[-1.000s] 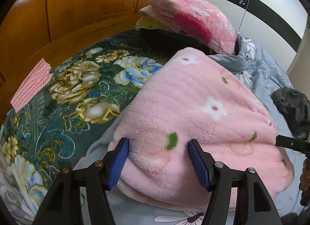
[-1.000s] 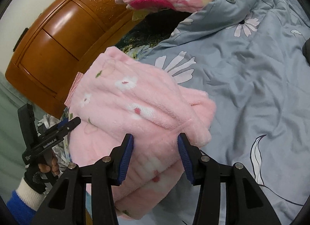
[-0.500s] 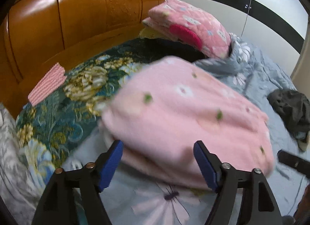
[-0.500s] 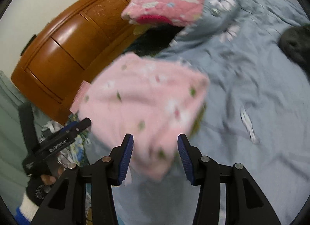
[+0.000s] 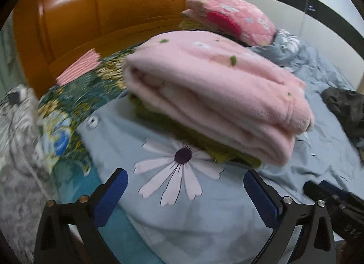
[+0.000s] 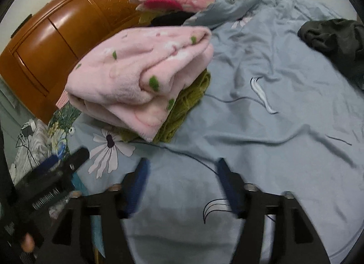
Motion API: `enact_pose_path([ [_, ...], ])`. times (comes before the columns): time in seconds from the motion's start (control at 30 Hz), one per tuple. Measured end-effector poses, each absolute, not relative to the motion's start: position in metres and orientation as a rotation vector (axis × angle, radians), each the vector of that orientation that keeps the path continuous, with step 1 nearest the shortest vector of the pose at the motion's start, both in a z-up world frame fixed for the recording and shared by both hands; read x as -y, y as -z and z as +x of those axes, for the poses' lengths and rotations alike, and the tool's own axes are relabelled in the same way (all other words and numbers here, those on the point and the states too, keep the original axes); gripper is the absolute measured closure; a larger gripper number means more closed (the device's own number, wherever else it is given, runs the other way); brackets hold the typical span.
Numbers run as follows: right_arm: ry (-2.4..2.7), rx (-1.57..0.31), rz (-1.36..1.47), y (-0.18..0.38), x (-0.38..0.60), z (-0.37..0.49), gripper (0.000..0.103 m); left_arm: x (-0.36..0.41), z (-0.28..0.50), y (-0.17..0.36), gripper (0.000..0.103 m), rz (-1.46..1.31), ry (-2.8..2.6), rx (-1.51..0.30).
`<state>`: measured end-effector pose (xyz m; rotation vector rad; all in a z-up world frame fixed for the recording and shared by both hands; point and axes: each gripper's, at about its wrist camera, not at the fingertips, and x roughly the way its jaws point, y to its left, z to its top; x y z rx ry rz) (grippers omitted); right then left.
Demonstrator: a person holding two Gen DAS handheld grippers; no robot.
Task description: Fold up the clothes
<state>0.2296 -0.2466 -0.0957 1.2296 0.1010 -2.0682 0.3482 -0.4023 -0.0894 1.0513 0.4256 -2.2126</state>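
The fluffy pink fleece garment with small flowers [image 5: 216,95] lies folded into a thick bundle on top of an olive-green knitted piece [image 6: 184,107], the two stacked on the pale blue daisy-print bedcover [image 6: 273,127] near the wooden headboard [image 5: 102,13], probably to keep finished pieces together. The left gripper [image 5: 185,198] hangs short of the stack, blue pads wide apart, gripping nothing. The right gripper [image 6: 182,184] is likewise spread and empty. A dark grey crumpled garment [image 6: 336,41] sits well apart, unfolded, seemingly awaiting its turn.
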Motion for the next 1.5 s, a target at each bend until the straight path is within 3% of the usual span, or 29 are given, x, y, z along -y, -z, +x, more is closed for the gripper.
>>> enact_pose_path([
  [0.13, 2.104, -0.09, 1.195, 0.091, 0.238, 0.234, 0.019, 0.39, 0.361, 0.093, 0.0, 1.032, 2.185, -0.422],
  [0.2, 2.112, -0.086, 1.188, 0.089, 0.235, 0.235, 0.007, 0.387, 0.366, 0.093, 0.0, 1.014, 2.168, -0.426],
  [0.3, 2.127, -0.091, 1.158, 0.085, 0.233, 0.239, 0.0, 0.385, 0.372, 0.091, 0.0, 0.987, 2.129, -0.422],
  [0.5, 2.144, -0.129, 1.091, 0.077, 0.234, 0.249, 0.0, 0.39, 0.382, 0.085, 0.0, 0.933, 2.119, -0.484],
  [0.8, 2.145, -0.195, 1.012, 0.07, 0.24, 0.263, 0.0, 0.373, 0.38, 0.08, 0.0, 0.887, 2.206, -0.37],
  [1.5, 2.151, -0.248, 1.003, 0.072, 0.244, 0.269, 0.0, 0.375, 0.383, 0.086, 0.0, 0.889, 2.216, -0.406],
])
